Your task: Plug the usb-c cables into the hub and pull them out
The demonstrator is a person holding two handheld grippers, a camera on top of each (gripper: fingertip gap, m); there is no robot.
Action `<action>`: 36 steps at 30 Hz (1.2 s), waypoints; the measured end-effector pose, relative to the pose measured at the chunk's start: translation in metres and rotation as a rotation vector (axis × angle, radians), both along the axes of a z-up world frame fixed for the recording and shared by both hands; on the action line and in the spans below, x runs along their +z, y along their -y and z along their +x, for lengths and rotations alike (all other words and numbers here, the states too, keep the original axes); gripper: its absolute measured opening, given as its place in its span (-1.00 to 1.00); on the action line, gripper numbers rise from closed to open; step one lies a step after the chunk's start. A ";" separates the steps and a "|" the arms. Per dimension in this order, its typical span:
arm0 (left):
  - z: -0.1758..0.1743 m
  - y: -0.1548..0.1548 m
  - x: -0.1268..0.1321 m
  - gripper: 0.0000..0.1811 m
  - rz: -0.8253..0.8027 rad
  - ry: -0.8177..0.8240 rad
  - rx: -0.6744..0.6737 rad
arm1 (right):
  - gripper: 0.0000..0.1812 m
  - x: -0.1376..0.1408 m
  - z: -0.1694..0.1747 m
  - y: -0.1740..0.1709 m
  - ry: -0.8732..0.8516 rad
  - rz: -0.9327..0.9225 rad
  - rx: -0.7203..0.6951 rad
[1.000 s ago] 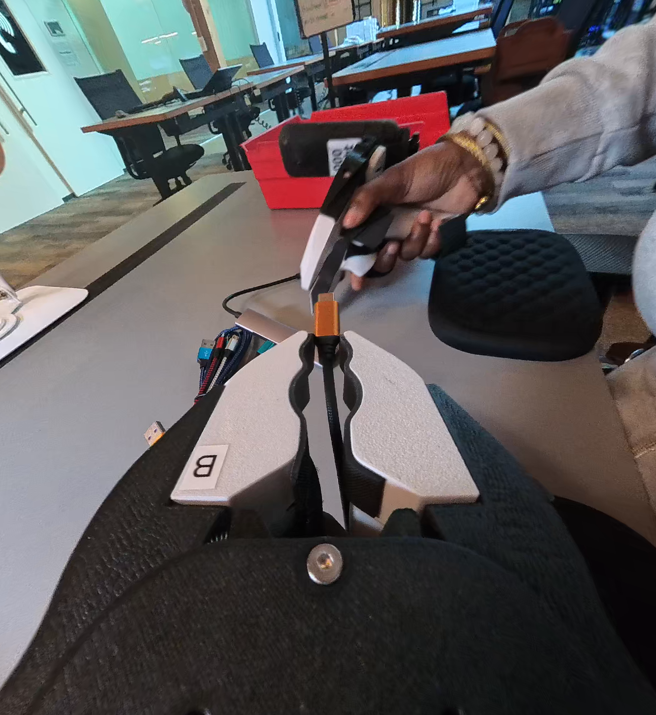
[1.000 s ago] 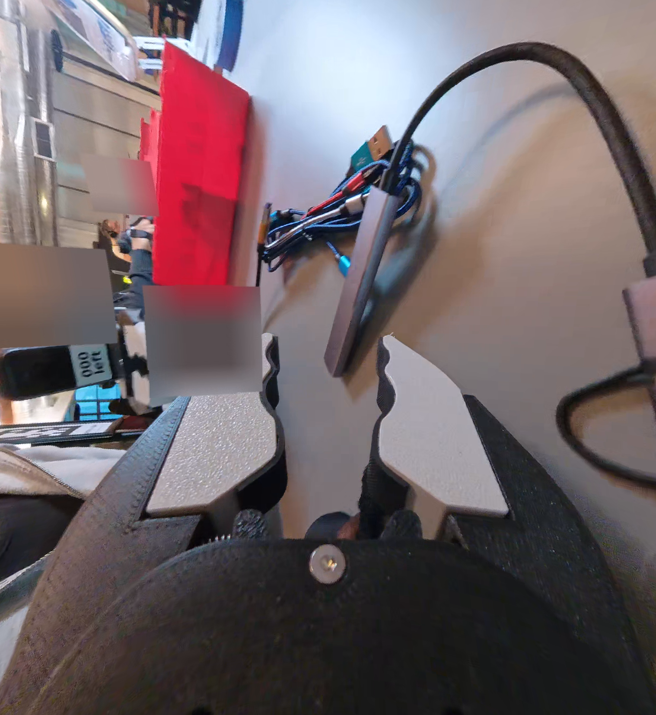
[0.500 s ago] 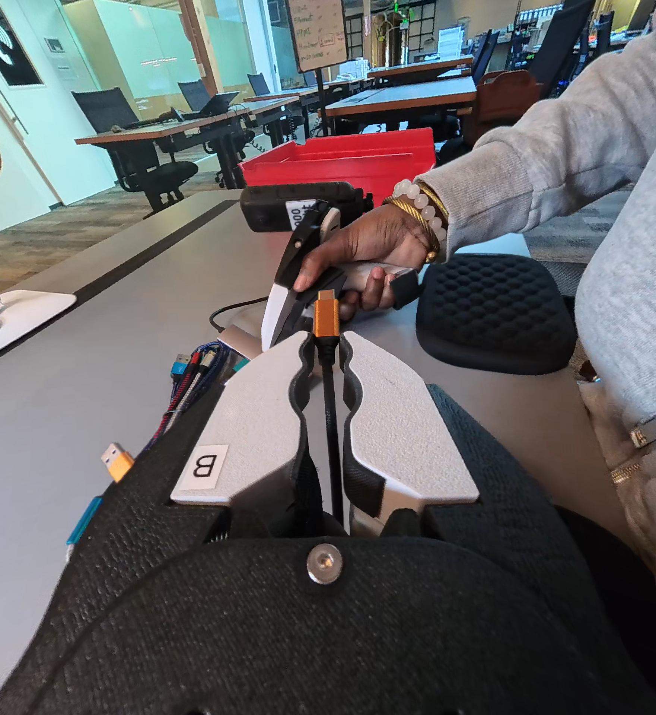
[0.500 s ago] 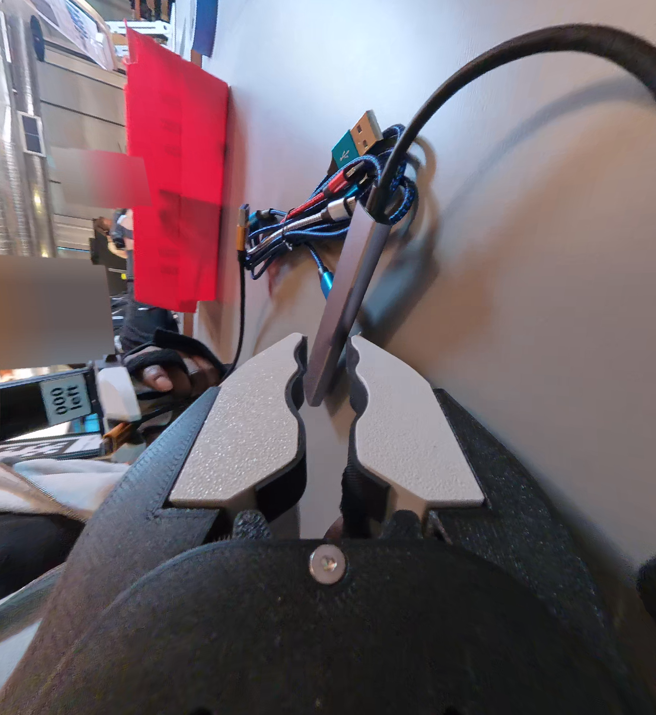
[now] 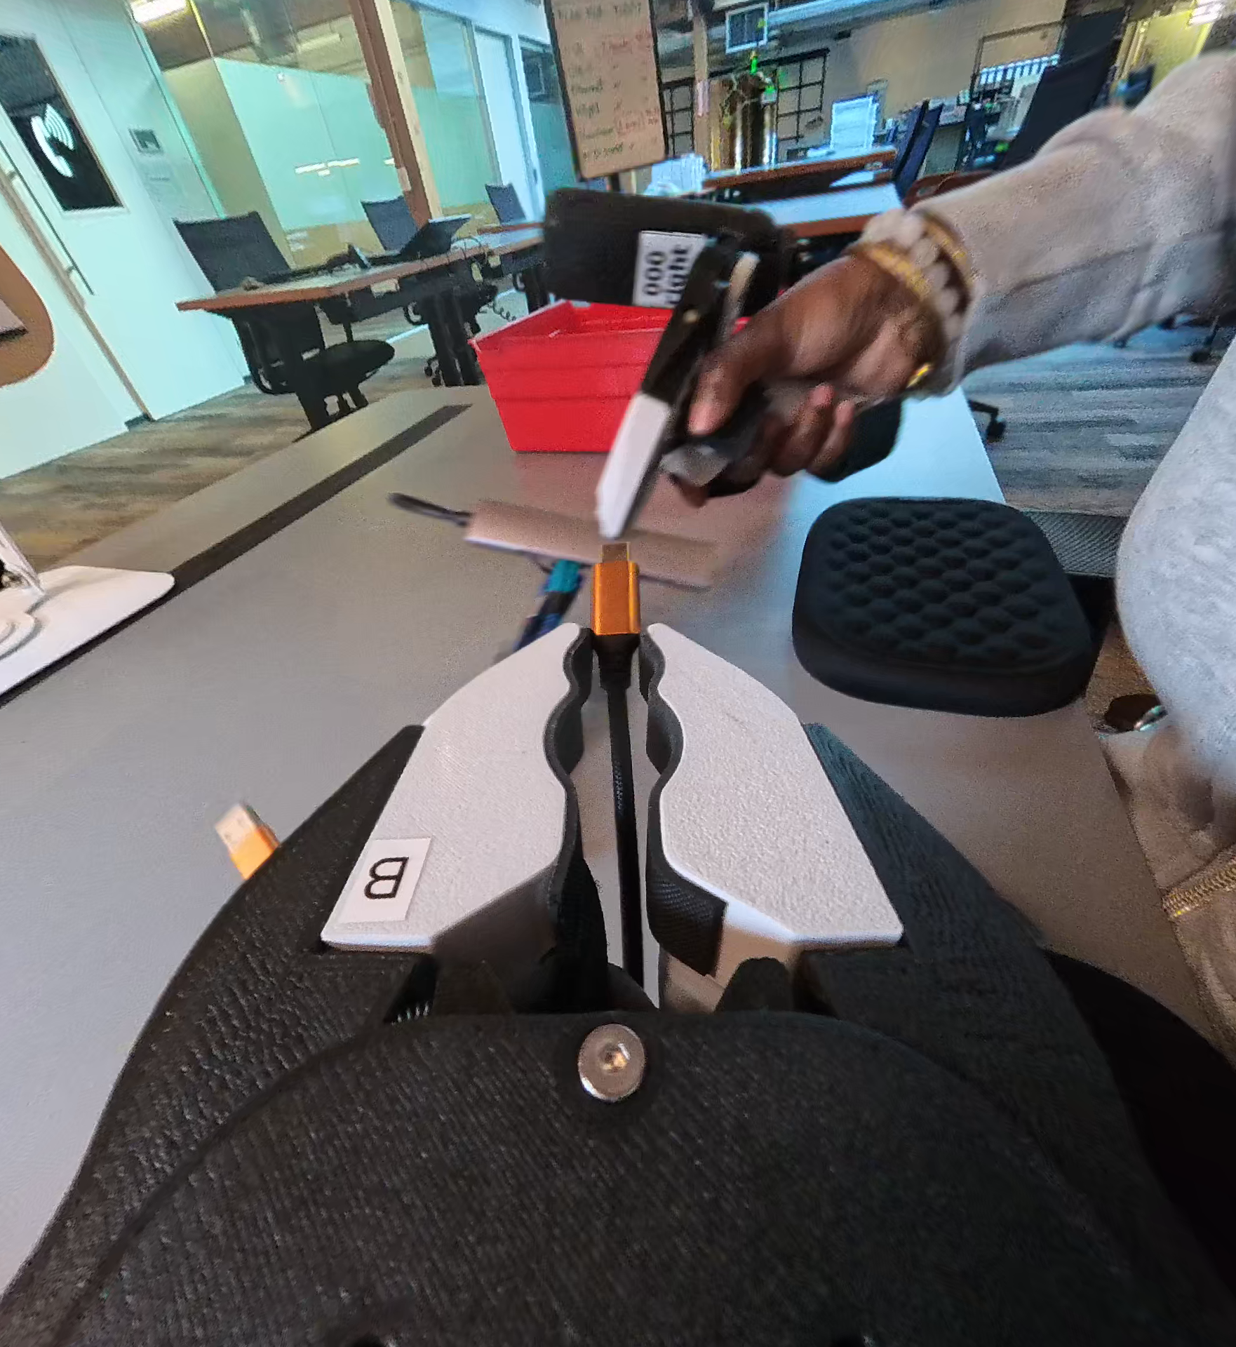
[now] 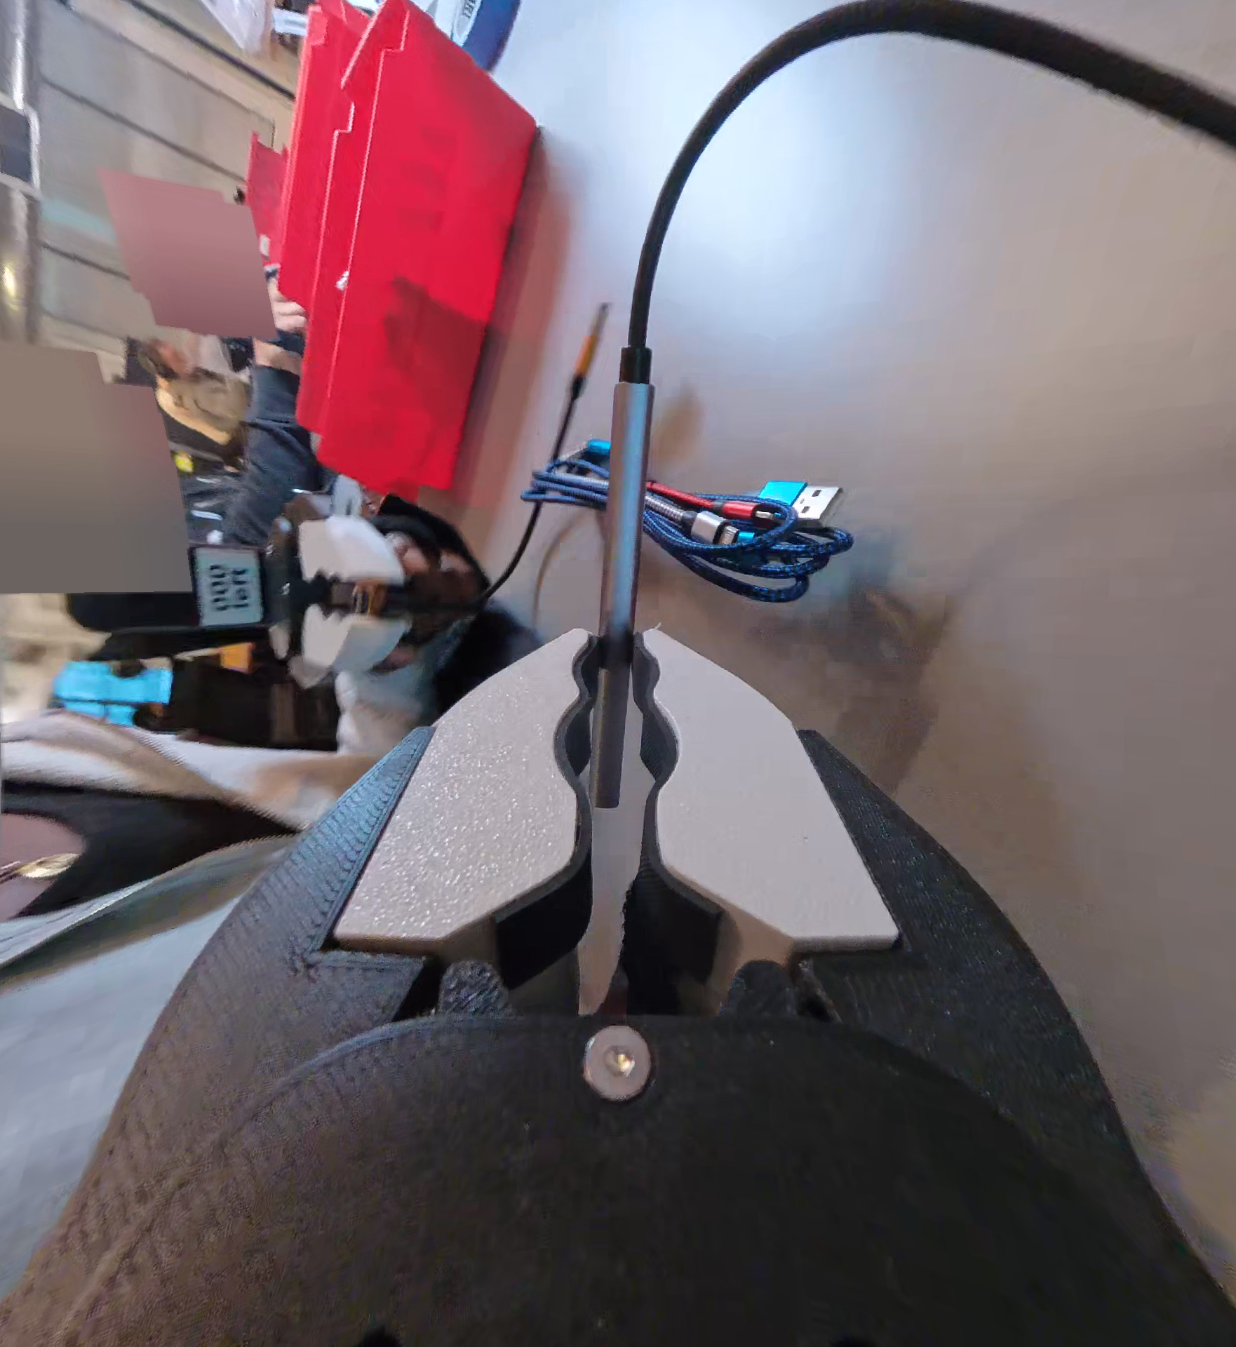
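Blur softens the far part of the left wrist view: the hub [image 5: 586,536] and the right gripper [image 5: 626,485] above it are smeared, so the hub's ports cannot be made out, nor whether the plug tip touches it.

Left gripper [image 5: 615,638]: fingers pressed together on a black cable [image 5: 622,802], pinching it just behind its orange USB-C plug [image 5: 616,598]. The plug sticks out past the fingertips and points at the hub's long side, very near it.

Right gripper [image 6: 616,641], own view: fingers closed on the thin edge of the grey hub [image 6: 622,525], which stands edge-on to the camera. The hub's far end carries its own black lead [image 6: 681,182], which arcs up and runs out of frame at right. The table [image 6: 965,364] is seen sideways in this view.

Loose cable bundle [image 6: 732,539], blue braided with red and silver connectors, lies on the table behind the hub, partly hidden by it. A second orange-ended connector [image 5: 247,838] is half cut off by the left gripper's body.

Red bin [image 5: 564,379] stands at the table's far side; its contents cannot be seen from this low angle. A black padded cushion [image 5: 943,605] lies to the right of the hub. The hand [image 5: 812,364] on the right gripper's handle is blurred.
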State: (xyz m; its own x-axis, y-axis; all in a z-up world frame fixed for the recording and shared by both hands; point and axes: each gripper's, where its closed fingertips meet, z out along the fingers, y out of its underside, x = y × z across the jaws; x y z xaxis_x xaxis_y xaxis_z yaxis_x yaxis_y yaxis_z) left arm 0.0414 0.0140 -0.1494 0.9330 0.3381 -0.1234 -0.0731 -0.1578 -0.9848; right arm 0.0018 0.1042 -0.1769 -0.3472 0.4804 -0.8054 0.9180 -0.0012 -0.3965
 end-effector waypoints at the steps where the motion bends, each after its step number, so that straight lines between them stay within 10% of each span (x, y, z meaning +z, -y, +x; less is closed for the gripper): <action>1: 0.002 0.000 0.003 -0.87 0.010 -0.012 -0.006 | -0.91 0.003 0.015 -0.013 0.043 -0.004 -0.018; 9: 0.018 -0.012 0.011 -0.86 0.048 -0.027 -0.093 | -0.90 0.002 0.106 -0.112 -0.159 0.677 0.159; 16: 0.027 -0.025 0.003 -0.86 -0.002 -0.037 -0.139 | -0.89 -0.031 0.120 -0.106 -0.185 0.667 0.156; 22: 0.024 -0.030 -0.003 -0.86 -0.026 -0.023 -0.137 | -0.88 -0.031 0.128 -0.091 -0.586 1.075 0.428; 30: 0.024 -0.033 -0.006 -0.86 -0.024 -0.010 -0.159 | -0.89 -0.063 0.135 -0.085 -0.579 1.098 0.531; 36: 0.023 -0.033 -0.007 -0.86 -0.034 0.001 -0.162 | -0.90 -0.045 0.128 -0.070 -0.315 0.656 0.286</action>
